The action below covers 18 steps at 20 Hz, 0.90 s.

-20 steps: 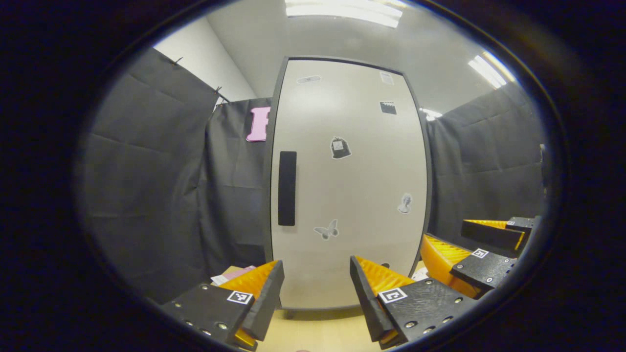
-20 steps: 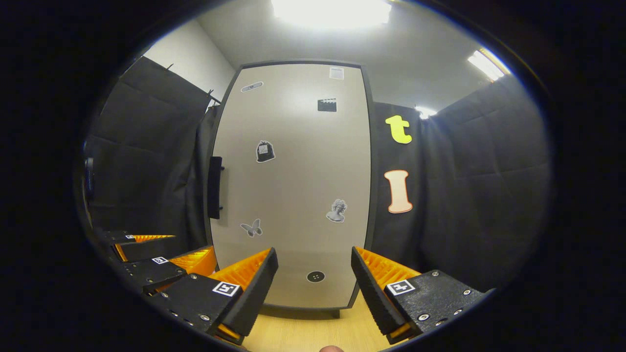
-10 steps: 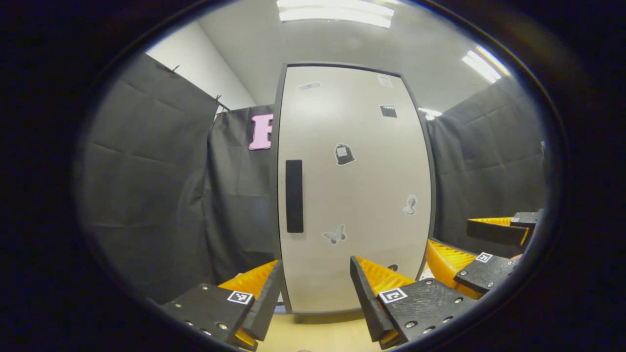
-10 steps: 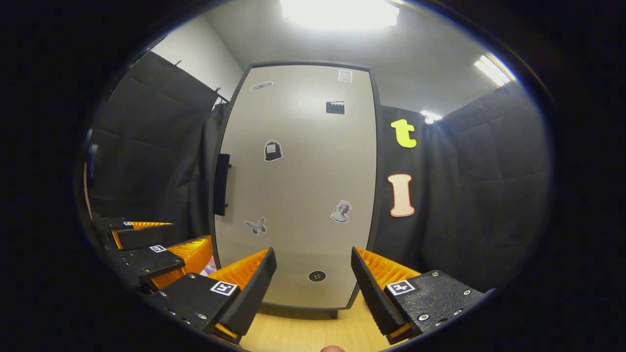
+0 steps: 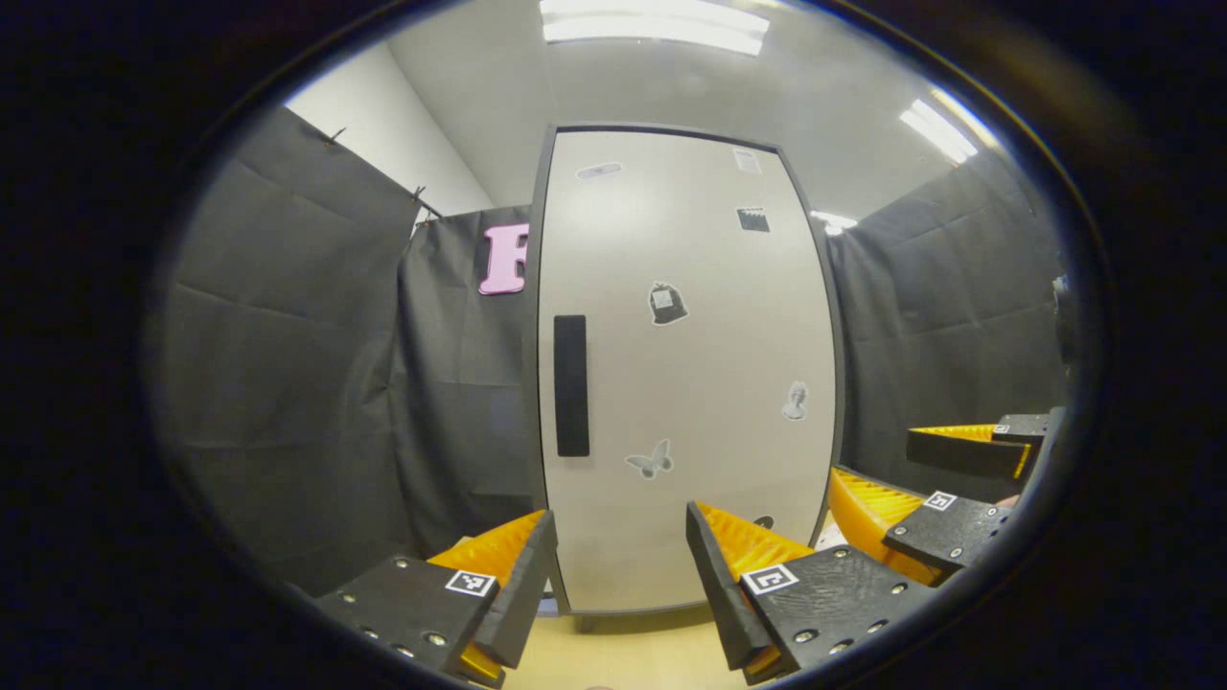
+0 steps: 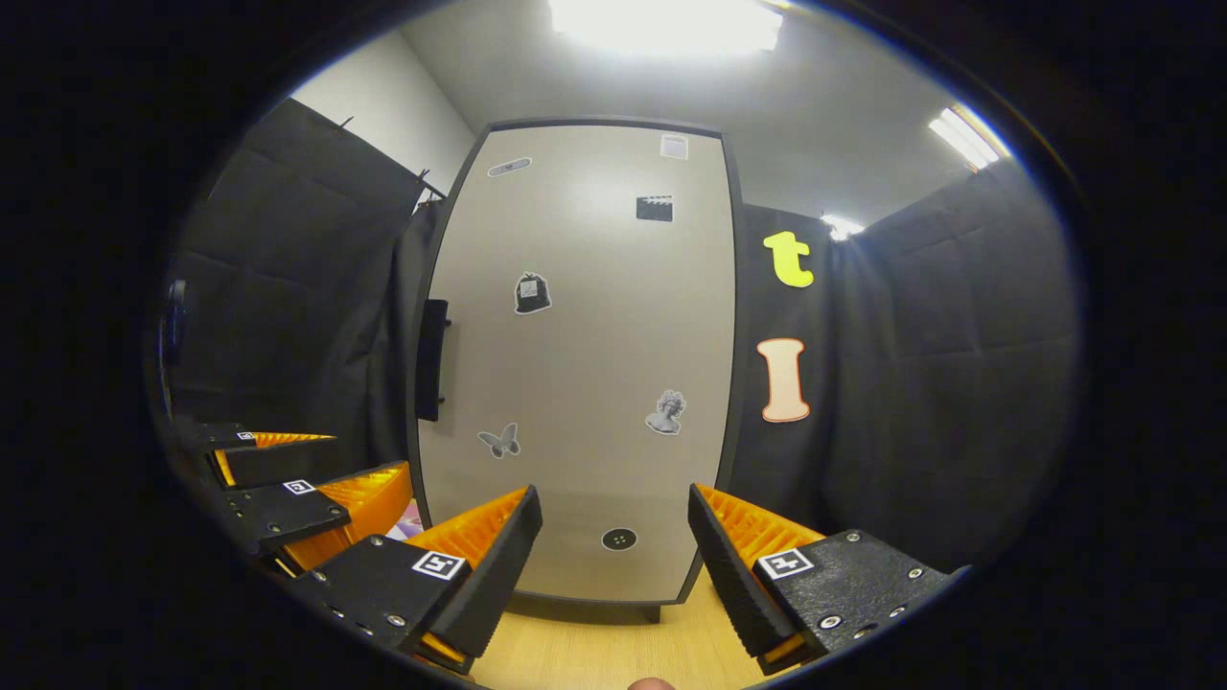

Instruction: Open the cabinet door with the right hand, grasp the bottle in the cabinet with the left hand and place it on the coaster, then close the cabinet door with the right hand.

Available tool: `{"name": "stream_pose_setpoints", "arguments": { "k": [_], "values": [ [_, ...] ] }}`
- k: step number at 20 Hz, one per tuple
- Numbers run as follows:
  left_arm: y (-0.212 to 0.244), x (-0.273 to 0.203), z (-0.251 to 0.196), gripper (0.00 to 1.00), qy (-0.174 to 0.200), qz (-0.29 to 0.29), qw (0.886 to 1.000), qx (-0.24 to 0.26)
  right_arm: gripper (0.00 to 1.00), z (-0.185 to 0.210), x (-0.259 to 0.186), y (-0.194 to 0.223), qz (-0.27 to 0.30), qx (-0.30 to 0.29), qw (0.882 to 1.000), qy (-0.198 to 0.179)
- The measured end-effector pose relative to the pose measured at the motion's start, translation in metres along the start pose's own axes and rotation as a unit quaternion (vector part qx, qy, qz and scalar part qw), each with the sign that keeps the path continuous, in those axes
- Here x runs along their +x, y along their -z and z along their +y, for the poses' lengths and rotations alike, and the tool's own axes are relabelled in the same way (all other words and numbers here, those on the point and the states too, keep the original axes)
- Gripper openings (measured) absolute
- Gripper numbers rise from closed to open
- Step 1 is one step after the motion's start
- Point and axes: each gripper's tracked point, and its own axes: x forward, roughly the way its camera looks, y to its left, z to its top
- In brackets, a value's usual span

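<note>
A tall pale grey cabinet door (image 5: pixel 685 383) with small stickers stands shut straight ahead, hiding the inside. Its black vertical handle (image 5: pixel 571 385) sits on the door's left side, and shows edge-on as the handle (image 6: pixel 431 359) in the right gripper view. My left gripper (image 5: pixel 618 537) is open, held short of the door's lower part with nothing between its fingers. My right gripper (image 6: pixel 613 522) is open too, facing the door (image 6: pixel 585 364) low down, apart from it. The right gripper (image 5: pixel 944 484) hangs to the right of the left one; the left gripper (image 6: pixel 312 474) appears at the left.
The cabinet stands on a light wooden tabletop (image 6: pixel 594 656), with black cloth walls on both sides. A small pink-edged flat item (image 6: pixel 407 522) peeks out on the table beside the cabinet's left foot. Ceiling lights glare above.
Both views have drifted slightly, with the cabinet a touch lower and smaller in the left gripper view. The door stays shut and both grippers stay open.
</note>
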Motion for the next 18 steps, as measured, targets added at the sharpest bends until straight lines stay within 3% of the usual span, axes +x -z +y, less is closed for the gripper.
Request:
{"name": "stream_pose_setpoints", "arguments": {
  "k": [1, 11, 13, 14, 16, 18],
  "values": [
    [0.0, 0.001, 0.001, 0.73, 0.0, 0.0, 1.0, 0.001, 0.95, 0.0, 0.001, 0.0, 0.001, 0.001, 1.0, -0.001],
    [-0.004, -0.001, 0.004, 0.73, 0.004, -0.007, 1.0, 0.001, 0.95, -0.004, 0.021, -0.013, -0.012, 0.003, 1.0, -0.006],
    [-0.005, -0.004, 0.006, 0.73, 0.005, -0.01, 1.0, -0.001, 0.95, 0.001, 0.027, -0.022, -0.021, 0.001, 1.0, -0.015],
    [-0.006, -0.006, 0.006, 0.82, 0.009, -0.016, 1.0, -0.004, 0.95, 0.003, 0.029, -0.027, -0.029, 0.0, 0.999, -0.019],
    [-0.006, -0.011, 0.011, 0.77, 0.004, -0.018, 1.0, 0.001, 0.95, 0.011, 0.036, -0.036, -0.036, -0.004, 0.999, -0.031],
    [-0.006, -0.02, 0.021, 0.81, -0.011, -0.017, 1.0, 0.006, 0.95, 0.022, 0.044, -0.043, -0.039, -0.007, 0.998, -0.052]
  ]
}}
